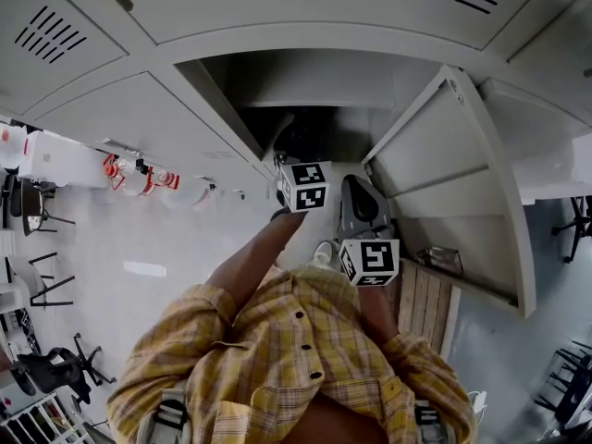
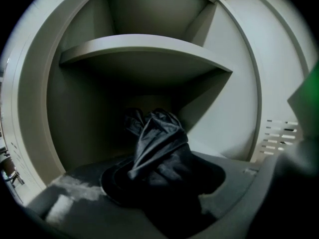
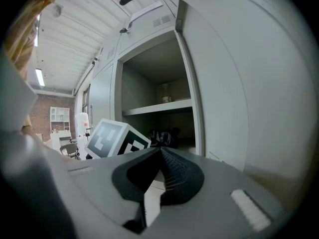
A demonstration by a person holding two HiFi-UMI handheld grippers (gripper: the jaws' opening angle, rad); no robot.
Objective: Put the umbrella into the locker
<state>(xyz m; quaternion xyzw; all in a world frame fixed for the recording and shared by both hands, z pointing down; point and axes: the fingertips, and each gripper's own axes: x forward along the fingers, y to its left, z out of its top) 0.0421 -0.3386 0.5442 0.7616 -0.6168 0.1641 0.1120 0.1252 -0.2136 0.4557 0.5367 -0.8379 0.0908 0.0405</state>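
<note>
Well inside the locker (image 2: 149, 59), left gripper (image 2: 160, 189) clasps umbrella (image 2: 157, 138) (black).

a slatted wooden board (image 1: 427, 303) lies low, just right of the jaws. well off to their left, red-and-white things (image 1: 139, 176) sit on the pale floor (image 1: 157, 239), with dark chairs (image 1: 32, 206) further out. a brick wall (image 3: 40, 106) stands far left.
</note>
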